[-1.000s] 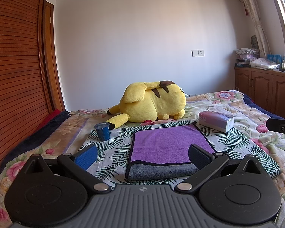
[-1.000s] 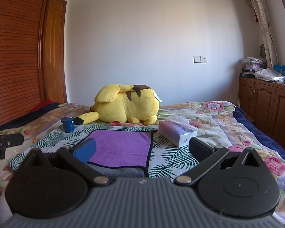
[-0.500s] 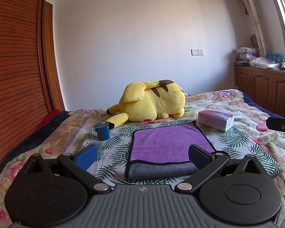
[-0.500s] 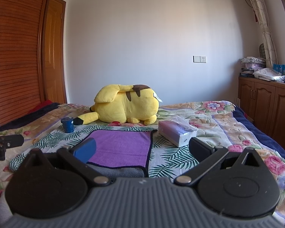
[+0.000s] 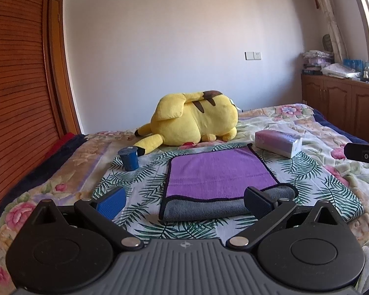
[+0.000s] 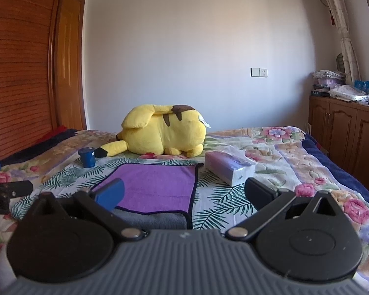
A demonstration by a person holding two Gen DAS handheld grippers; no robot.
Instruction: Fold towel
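A purple towel point(image 5: 216, 172) with a dark border lies flat on the bed, its grey underside rolled up along the near edge; it also shows in the right wrist view point(image 6: 157, 184). My left gripper point(image 5: 184, 202) is open and empty, held just short of the towel's near edge. My right gripper point(image 6: 183, 193) is open and empty, near the towel's near right corner. The right gripper's tip shows at the right edge of the left wrist view point(image 5: 364, 154). The left gripper's tip shows at the left edge of the right wrist view point(image 6: 9, 189).
A yellow plush toy point(image 5: 194, 120) lies beyond the towel. A blue cup point(image 5: 128, 158) stands to the towel's left. A tissue pack point(image 5: 278, 142) lies to its right. A wooden wardrobe point(image 5: 17, 98) is on the left, wooden cabinets point(image 6: 346, 127) on the right.
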